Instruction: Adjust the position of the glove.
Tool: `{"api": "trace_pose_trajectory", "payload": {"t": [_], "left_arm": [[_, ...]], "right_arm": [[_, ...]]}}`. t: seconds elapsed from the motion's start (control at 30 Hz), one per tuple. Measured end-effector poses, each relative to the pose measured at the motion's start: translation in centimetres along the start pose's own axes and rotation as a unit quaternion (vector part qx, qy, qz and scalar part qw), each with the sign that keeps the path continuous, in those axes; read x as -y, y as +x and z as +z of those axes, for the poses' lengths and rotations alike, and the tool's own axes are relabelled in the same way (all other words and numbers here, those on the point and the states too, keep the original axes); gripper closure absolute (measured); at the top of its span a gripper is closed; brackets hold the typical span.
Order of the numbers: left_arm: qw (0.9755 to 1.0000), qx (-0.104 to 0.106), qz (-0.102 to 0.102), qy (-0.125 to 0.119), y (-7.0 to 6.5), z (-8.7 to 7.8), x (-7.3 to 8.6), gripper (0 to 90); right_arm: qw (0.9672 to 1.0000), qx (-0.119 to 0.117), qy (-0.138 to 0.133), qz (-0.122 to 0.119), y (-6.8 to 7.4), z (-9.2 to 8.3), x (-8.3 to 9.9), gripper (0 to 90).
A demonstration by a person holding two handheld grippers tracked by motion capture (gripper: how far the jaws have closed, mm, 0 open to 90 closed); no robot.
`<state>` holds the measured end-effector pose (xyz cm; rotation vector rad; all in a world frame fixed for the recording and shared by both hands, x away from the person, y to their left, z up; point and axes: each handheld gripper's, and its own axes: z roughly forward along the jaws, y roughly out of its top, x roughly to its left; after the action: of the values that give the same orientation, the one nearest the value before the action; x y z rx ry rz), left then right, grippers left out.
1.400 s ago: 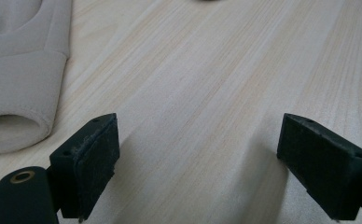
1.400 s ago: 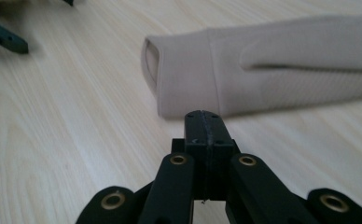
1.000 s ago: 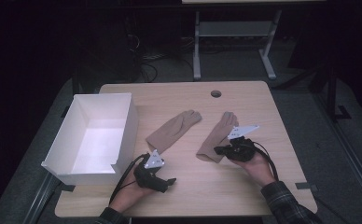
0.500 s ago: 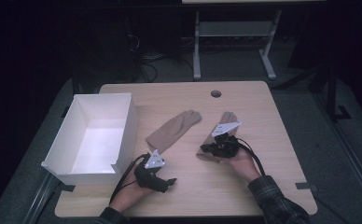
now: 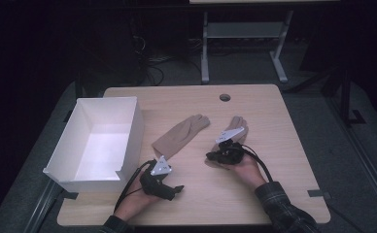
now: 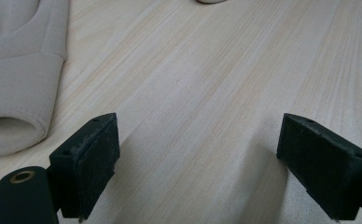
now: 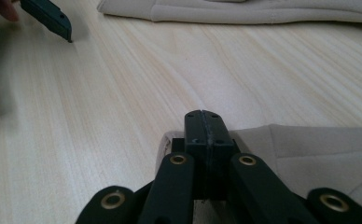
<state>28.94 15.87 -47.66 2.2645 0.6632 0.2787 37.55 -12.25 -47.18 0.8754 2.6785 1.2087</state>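
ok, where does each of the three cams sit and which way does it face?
High view: fixed above the person's side, looking forward and down on the light wooden table; both forearms, left gripper, right gripper, white open box.
Left gripper view: rides the left gripper, low along open jaws; cuff of the left beige fabric glove.
Right gripper view: rides the right gripper, jaws shut over the cuff of the right beige fabric glove.
Shared: all three show the left glove.
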Motion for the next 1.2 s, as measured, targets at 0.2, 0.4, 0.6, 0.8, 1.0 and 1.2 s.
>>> {"api": "trace_pose_trajectory", "payload": {"t": [0.2,0.4,0.6,0.8,1.0,1.2], "left_arm": [[1.0,0.0,0.0,-0.001,0.0,0.0,0.0,12.4],[1.0,0.0,0.0,-0.001,0.0,0.0,0.0,12.4],[1.0,0.0,0.0,0.0,0.0,0.0,0.0,12.4],[1.0,0.0,-0.001,0.0,0.0,0.0,0.0,12.4],[1.0,-0.001,0.0,0.0,0.0,0.0,0.0,12.4],[1.0,0.0,0.0,0.0,0.0,0.0,0.0,12.4]], "right_arm": [[0.9999,-0.007,0.012,-0.003,0.3,-0.7,0.5,89.8],[0.9997,-0.007,0.024,-0.006,0.5,-2.0,1.5,89.8],[0.9994,-0.009,0.033,-0.006,0.7,-3.2,2.4,89.8],[0.9993,-0.013,0.036,-0.005,1.1,-4.4,3.7,89.8],[0.9998,-0.006,0.018,-0.011,0.8,-5.6,3.7,89.5],[0.9996,0.03,0.003,0.0,-1.2,-7.0,3.1,89.5]]}}
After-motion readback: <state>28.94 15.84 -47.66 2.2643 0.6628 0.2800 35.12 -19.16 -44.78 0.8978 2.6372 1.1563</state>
